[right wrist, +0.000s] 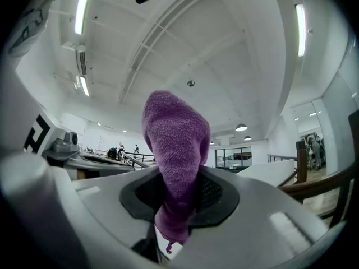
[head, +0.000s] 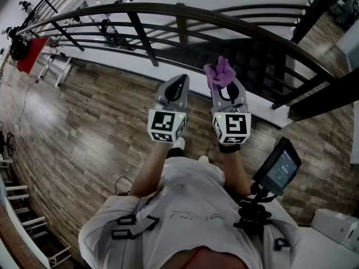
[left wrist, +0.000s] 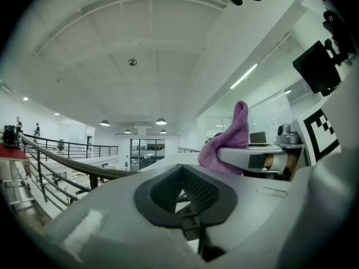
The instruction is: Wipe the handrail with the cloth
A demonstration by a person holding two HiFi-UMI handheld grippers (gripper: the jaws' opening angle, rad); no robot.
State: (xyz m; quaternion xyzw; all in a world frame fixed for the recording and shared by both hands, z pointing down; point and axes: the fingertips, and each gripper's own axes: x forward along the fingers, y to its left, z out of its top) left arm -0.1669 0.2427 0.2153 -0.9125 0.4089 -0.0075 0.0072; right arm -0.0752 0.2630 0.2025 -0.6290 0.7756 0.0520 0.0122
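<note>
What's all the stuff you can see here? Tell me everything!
handrail: one, dark, curving across the top on dark posts
cloth: one, purple, pinched in the right claw
floor: brown wood planks, below the handrail
red object: one, far left by the railing
screen: one, dark, on a mount at the person's right side
left claw: one, grey, nothing in it
right claw: one, grey, holding the cloth
marker cubes: two, black and white, one on each claw
shirt: one, white, bottom middle

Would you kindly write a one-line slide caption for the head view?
Right gripper holds a purple cloth facing the dark handrail; left gripper is empty.
</note>
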